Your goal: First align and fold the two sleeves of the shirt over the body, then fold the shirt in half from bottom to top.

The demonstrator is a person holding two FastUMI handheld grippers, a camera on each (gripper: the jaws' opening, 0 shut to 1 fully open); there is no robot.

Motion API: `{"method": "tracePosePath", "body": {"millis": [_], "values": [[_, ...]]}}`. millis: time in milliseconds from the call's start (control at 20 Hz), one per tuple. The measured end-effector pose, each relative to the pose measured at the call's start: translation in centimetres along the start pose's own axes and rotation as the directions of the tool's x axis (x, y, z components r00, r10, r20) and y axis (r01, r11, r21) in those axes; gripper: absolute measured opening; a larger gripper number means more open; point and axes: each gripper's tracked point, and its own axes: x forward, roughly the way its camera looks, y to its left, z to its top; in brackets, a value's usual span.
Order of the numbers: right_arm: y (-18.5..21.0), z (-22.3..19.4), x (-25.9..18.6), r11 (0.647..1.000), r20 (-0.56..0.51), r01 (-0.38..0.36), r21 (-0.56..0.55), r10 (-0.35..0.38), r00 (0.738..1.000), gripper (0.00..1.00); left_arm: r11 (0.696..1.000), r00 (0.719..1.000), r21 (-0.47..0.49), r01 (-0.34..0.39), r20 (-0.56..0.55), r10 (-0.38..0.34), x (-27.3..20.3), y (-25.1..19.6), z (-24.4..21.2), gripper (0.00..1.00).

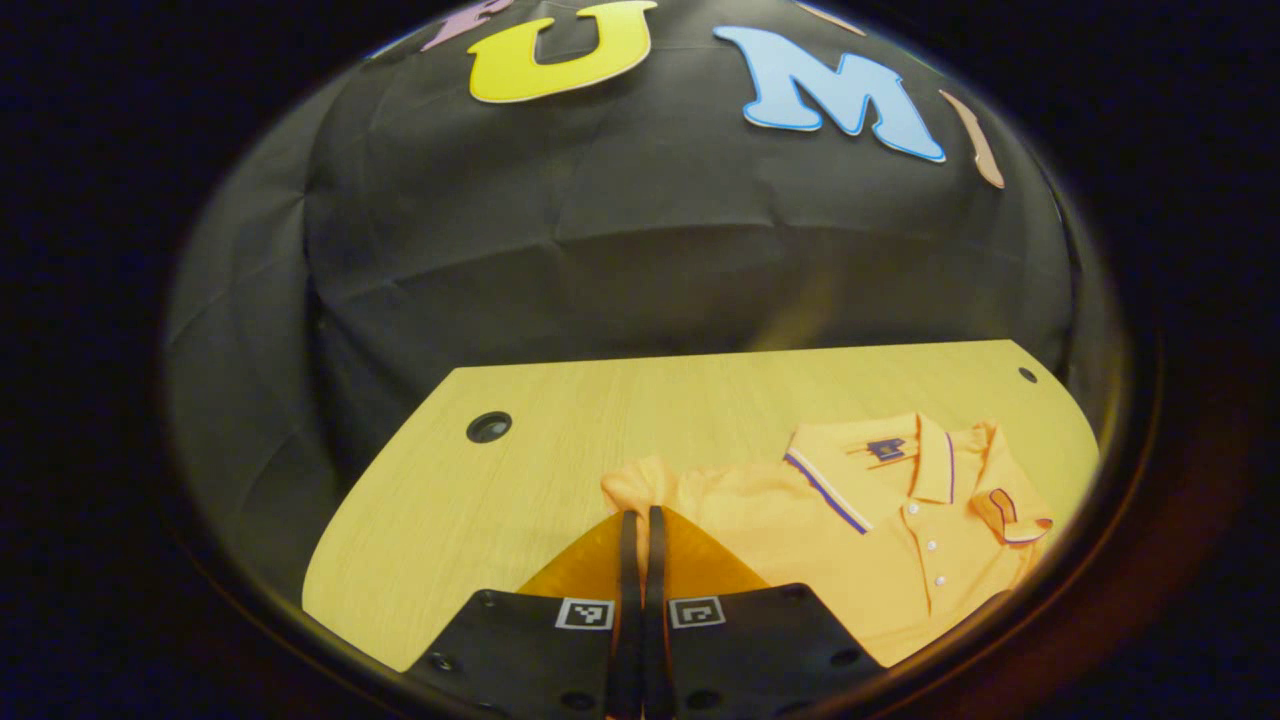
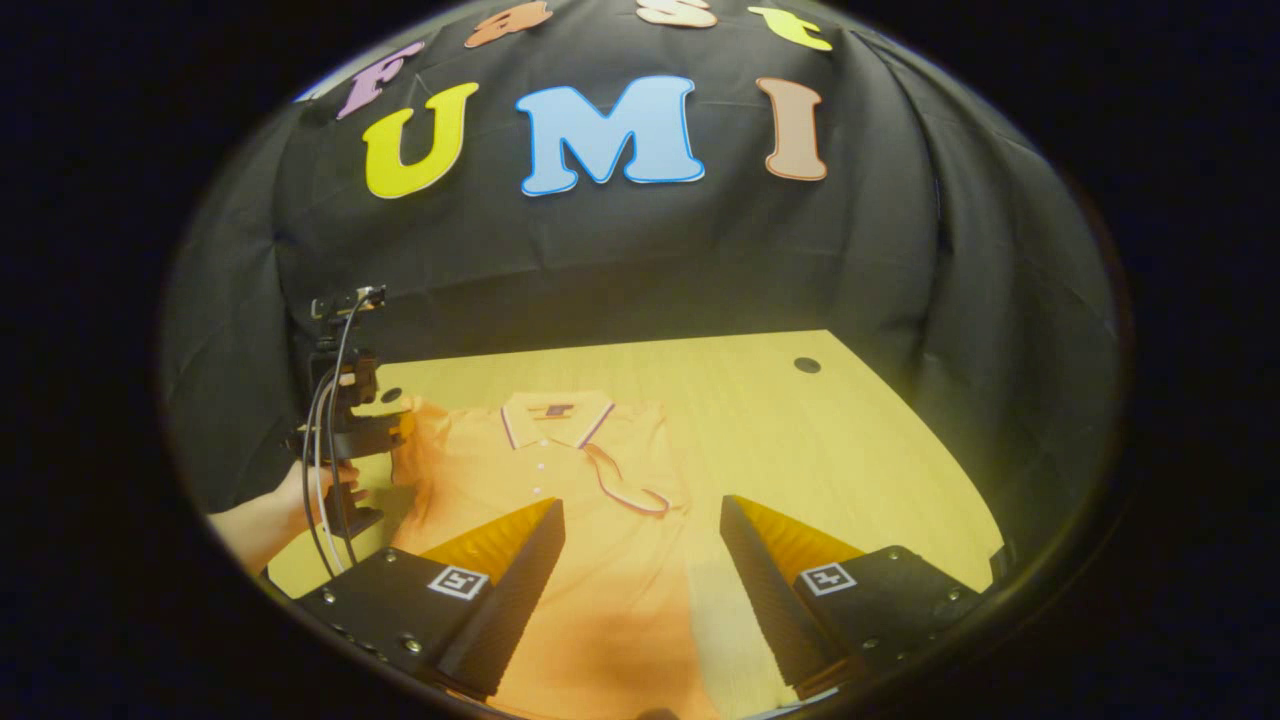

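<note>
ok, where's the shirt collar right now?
In the right gripper view the collar lies at the shirt's far end, beyond the open right gripper.

We see a light wooden table (image 1: 560,400) with a pale grain running across it and rounded far corners. A dark round cable hole (image 1: 488,427) sits ahead and to the left of the left gripper's camera, and a smaller one (image 1: 1028,375) lies at the far right corner. Behind the table we see a black cloth wall (image 2: 700,250), creased and draped, curving around both sides. The light is dim and warm, brightest on the tabletop.
</note>
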Motion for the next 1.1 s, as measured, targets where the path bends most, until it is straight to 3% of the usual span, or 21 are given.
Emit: {"method": "tracePosePath", "body": {"millis": [700, 900, 950, 1100], "values": [[-0.2, -1.8, -0.3, 0.998, -0.013, 0.015, 0.059, -0.014, 1.000, 0.97, 0.982, 0.986, 0.123, 0.145, -0.100, -0.133, -0.1, -9.0, -2.6, 0.07], [-0.2, -1.8, -0.1, 0.999, -0.009, 0.002, 0.044, -0.001, 1.000, 0.98, 0.978, 0.979, 0.112, 0.179, -0.115, -0.166, -0.7, -10.1, -2.8, 0.19], [-0.2, -1.7, -0.1, 0.999, -0.008, -0.002, 0.040, 0.002, 1.000, 0.97, 0.977, 0.978, 0.106, 0.184, -0.115, -0.172, -0.9, -10.4, -2.9, 0.31], [-0.3, -1.5, -0.1, 0.999, -0.005, -0.006, 0.033, 0.006, 1.000, 0.98, 0.977, 0.976, 0.089, 0.192, -0.119, -0.181, -1.9, -10.6, -3.0, 0.45]]}}
